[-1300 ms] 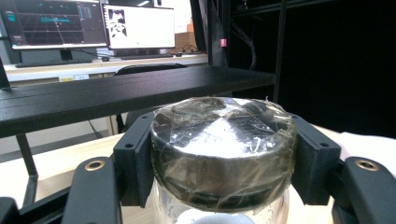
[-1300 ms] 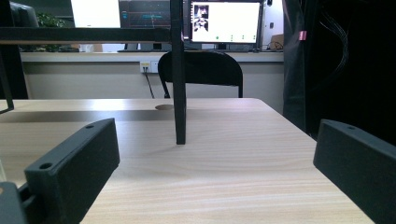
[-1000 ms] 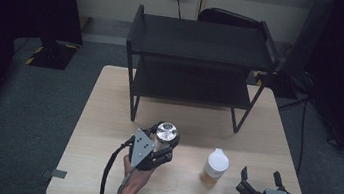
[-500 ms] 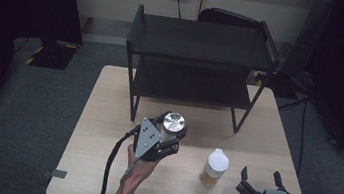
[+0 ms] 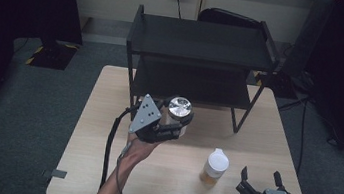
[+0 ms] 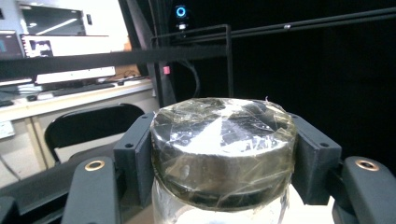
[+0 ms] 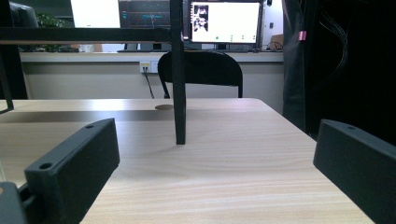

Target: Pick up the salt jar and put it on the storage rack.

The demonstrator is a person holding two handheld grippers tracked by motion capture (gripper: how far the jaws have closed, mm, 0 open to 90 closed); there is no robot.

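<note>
A: Jaws, left gripper: closed on the jar, one pad against each side of its dark, tape-wrapped lid, glass body below.
B: Jar position?
A: Held clear of the tabletop, upright, in front of the black shelf rack, near its lower shelf. In the high view the lid top shines silver.
B: Jaws, right gripper?
A: Spread wide, nothing between them. The right gripper view looks along the bare wood to one rack leg.
B: Right gripper location?
A: Low at the near right corner of the tabletop, held in a hand.
B: Other items?
A: One bottle, white cap, amber contents, upright on the tabletop between the two grippers, nearer the right one, apart from both. One black chair beyond the far edge.
</note>
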